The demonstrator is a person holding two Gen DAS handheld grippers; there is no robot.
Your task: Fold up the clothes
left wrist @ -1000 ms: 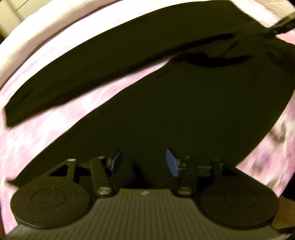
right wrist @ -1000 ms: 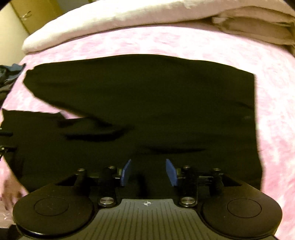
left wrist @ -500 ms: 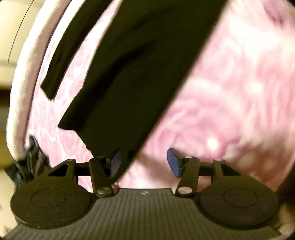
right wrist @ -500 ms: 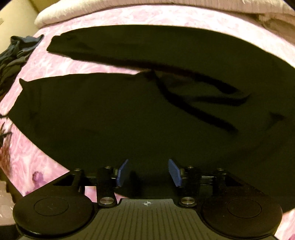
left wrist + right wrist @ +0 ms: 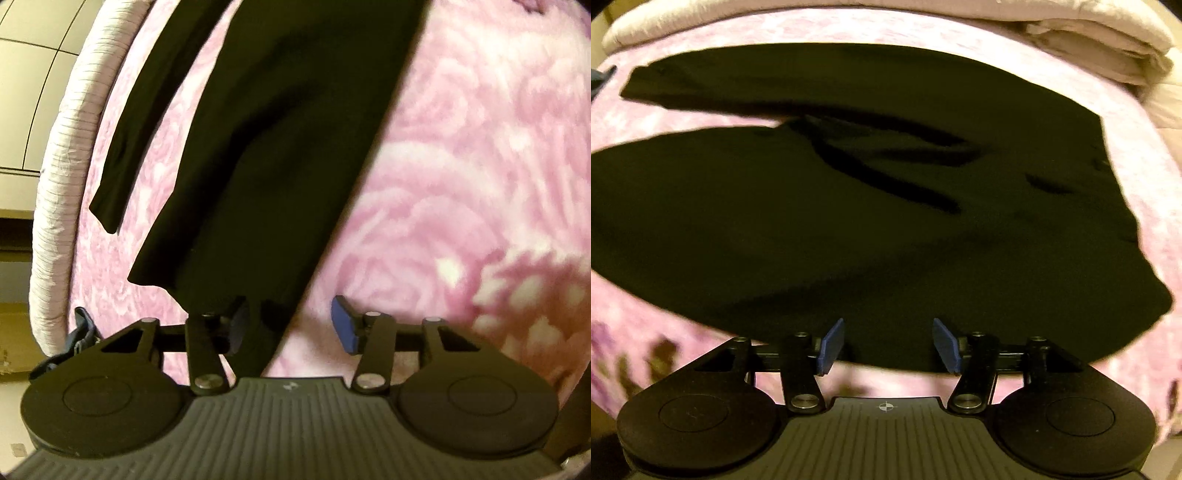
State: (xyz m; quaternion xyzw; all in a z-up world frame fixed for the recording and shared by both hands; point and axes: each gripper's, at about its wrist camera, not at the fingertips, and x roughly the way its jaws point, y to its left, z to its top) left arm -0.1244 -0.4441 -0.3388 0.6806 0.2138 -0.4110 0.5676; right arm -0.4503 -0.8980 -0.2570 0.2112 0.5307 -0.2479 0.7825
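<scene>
A black pair of trousers (image 5: 849, 206) lies spread flat on a pink flowered bedspread (image 5: 1137, 122). In the left wrist view the two legs (image 5: 266, 155) run away from me, and the hem of the nearer leg lies between the jaws. My left gripper (image 5: 291, 326) is open over that hem edge, its left pad (image 5: 236, 325) over the cloth. My right gripper (image 5: 888, 343) is open and empty at the near edge of the trousers' wide part, with wrinkles across the middle.
A white rolled quilt (image 5: 62, 177) runs along the bed's far edge, also seen in the right wrist view (image 5: 738, 14). Folded beige bedding (image 5: 1108, 48) sits at the back right. Dark blue clothing (image 5: 79, 328) lies off the bed's left end.
My left gripper swung from over the trousers' body to the leg hem at the left end. My right gripper shifted along the near edge. Both stayed open.
</scene>
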